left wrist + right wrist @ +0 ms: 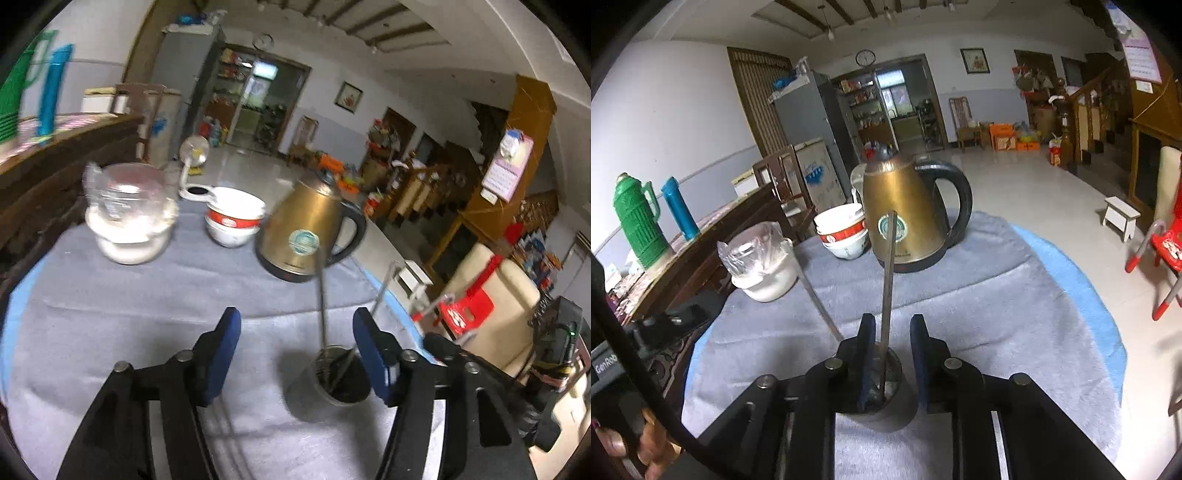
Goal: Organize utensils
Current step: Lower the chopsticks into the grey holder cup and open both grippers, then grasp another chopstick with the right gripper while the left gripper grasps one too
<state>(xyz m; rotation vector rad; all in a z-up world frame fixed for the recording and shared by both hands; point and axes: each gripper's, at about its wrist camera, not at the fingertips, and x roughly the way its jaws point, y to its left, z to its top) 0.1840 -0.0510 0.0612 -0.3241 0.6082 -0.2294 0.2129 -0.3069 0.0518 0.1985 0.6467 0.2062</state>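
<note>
With 2 utensils [887, 280] standing in the cup [882, 398] near the table [110, 314]'s front edge, both the left gripper [297, 358] and right gripper [893, 362] gape empty, little apparently remaining.

In the left wrist view, motion blur smears the plastic-covered white jar [129, 218] left of the kettle [308, 232], along with the green flask [18, 99] and blue flask [55, 88] far left of it; the frame edge cuts the green flask. Label text on the kettle is too small to read. In the right wrist view, the metal cup [882, 398] in front of the kettle is partly hidden behind the right hand-held gripper [893, 360], so the lower ends of the utensils [888, 280] inside cannot be seen. A hand [631, 443] at the lower left edge, well left of the kettle, is cut off.
</note>
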